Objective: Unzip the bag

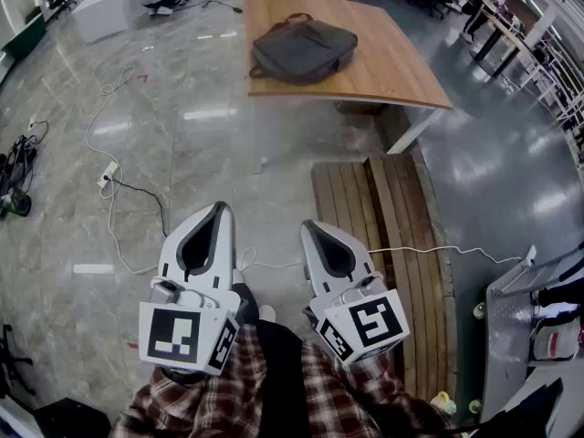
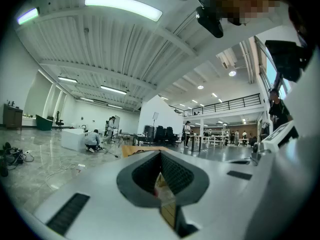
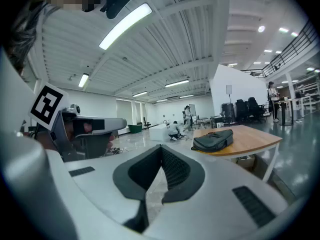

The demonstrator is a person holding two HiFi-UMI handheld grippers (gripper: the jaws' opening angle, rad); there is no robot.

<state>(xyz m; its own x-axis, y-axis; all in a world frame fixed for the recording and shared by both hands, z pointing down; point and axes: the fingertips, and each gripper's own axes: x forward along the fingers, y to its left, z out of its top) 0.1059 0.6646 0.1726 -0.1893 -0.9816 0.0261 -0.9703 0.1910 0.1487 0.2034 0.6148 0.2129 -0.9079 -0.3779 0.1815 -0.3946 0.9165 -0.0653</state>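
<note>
A dark grey laptop bag (image 1: 303,50) with a carry handle lies flat on the wooden table (image 1: 383,71), far ahead of me. In the right gripper view the bag (image 3: 212,140) rests on the table top (image 3: 252,136), well beyond the jaws. My left gripper (image 1: 219,206) and right gripper (image 1: 306,224) are held side by side close to my body, over the floor. Both are shut with nothing between the jaws and far from the bag. The left gripper (image 2: 160,154) points toward the table's edge (image 2: 136,149). From the right gripper (image 3: 161,160), the left gripper's body (image 3: 85,129) shows at the left.
A slatted wooden pallet (image 1: 388,245) lies on the floor between me and the table. A white cable (image 1: 438,249) crosses it; more cables (image 1: 114,185) trail at the left. A metal cart (image 1: 516,327) stands at the right. A person crouches by a white box (image 1: 109,3) far off.
</note>
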